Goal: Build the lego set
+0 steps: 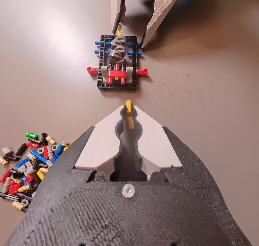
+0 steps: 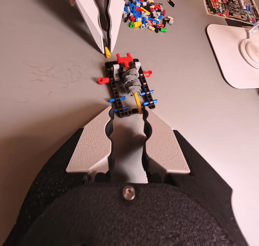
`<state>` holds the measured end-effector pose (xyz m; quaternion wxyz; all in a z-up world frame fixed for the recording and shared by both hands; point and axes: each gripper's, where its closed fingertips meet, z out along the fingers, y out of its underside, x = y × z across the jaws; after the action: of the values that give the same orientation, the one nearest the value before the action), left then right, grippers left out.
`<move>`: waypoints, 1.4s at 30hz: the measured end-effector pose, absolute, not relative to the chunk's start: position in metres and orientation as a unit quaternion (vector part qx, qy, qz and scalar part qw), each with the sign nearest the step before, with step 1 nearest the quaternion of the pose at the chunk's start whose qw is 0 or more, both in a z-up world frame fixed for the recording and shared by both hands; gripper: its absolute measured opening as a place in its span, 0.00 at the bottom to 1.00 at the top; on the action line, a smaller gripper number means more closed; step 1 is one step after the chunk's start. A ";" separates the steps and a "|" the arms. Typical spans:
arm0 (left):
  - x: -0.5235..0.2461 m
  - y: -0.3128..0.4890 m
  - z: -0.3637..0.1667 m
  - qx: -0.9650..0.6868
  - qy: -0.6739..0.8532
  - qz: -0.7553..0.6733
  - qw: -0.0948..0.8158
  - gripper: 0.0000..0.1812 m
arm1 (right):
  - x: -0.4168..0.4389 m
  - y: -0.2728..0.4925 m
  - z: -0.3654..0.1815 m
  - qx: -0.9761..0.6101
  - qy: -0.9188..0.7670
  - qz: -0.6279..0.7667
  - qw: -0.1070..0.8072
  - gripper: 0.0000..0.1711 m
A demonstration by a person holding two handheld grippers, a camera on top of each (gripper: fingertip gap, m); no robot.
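The lego build (image 1: 118, 62) is a black rectangular frame lying flat on the table, with grey gears down its middle, a red block at one end, and blue and red pins through its sides. It also shows in the right wrist view (image 2: 130, 85). A long yellow axle (image 2: 138, 103) sticks out of the gears over the frame's end. My left gripper (image 1: 129, 106) is shut on a short yellow piece (image 1: 128, 105), just short of the red-block end. My right gripper (image 2: 128, 110) is open, with its fingertips at the axle end of the frame.
A pile of loose small pieces (image 1: 28, 166) lies left of my left gripper; it also shows in the right wrist view (image 2: 147, 13). A printed parts sheet (image 2: 229, 2) and a white stand base (image 2: 231, 54) sit at the right. The tabletop (image 2: 49, 71) has faint scratches. The grippers' ends are close to 10 cm from one another.
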<state>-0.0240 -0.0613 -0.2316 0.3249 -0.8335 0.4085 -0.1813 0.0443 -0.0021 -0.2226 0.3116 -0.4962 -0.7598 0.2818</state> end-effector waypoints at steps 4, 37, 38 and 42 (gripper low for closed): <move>-0.021 -0.056 -0.223 -0.829 0.399 -0.187 0.344 0.13 | 0.047 -0.002 -0.222 -0.497 -0.761 0.281 0.310 0.19; 0.004 -0.036 -0.230 -0.806 0.441 -0.179 0.350 0.32 | 0.055 -0.017 -0.219 -0.493 -0.764 0.285 0.303 0.19; 0.003 -0.037 -0.230 -0.806 0.442 -0.180 0.350 0.32 | 0.054 -0.018 -0.219 -0.493 -0.765 0.285 0.302 0.19; 0.004 -0.039 -0.230 -0.803 0.444 -0.185 0.351 0.32 | 0.053 -0.020 -0.221 -0.491 -0.766 0.287 0.299 0.20</move>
<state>0.0036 -0.0386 -0.2302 0.3508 -0.8035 0.4441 -0.1848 0.0534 -0.0204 -0.2209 0.2985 -0.4911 -0.7662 0.2874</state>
